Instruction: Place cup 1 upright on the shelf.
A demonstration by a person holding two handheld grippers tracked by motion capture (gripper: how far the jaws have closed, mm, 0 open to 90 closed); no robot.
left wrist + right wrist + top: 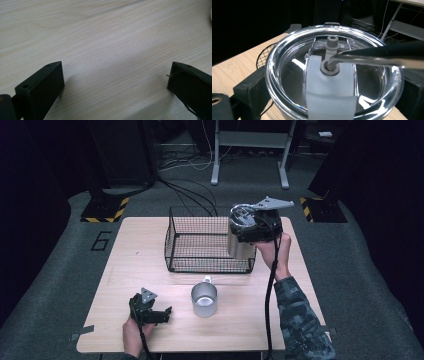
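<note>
Table: a pale wooden tabletop (125, 270) with rounded corners stands on grey carpet; the left gripper view looks straight onto its bare grain (107, 45).

Basket: a black wire-mesh basket (200, 245), rectangular and open at the top, stands at the middle of the table's far half.

Tumbler: a tall stainless-steel tumbler (240, 245) with a clear plastic lid is held off the table at the basket's right end, overlapping the basket's right wall in the high view; whether it is inside or just above the rim, I cannot tell.

Lid: the clear round lid (287, 75) faces the right gripper view's camera, with a white slider band (329, 87) across it and a bent metal straw (372, 58) entering through a grey grommet.

Right gripper: the right gripper (252, 232), raised in the person's right hand (275, 252), has its black jaws clamped on the tumbler just under the lid, one on each side; in its own view the left jaw presses the tumbler's wall.

Cup: a short metal cup (204, 299) with a small handle toward the basket stands open-topped on the near half of the table, apart from the basket.

Left gripper: the left gripper (162, 314) rests low on the table's near edge, just left of the cup, its jaws spread wide with nothing but bare wood between them (116, 82).
</note>
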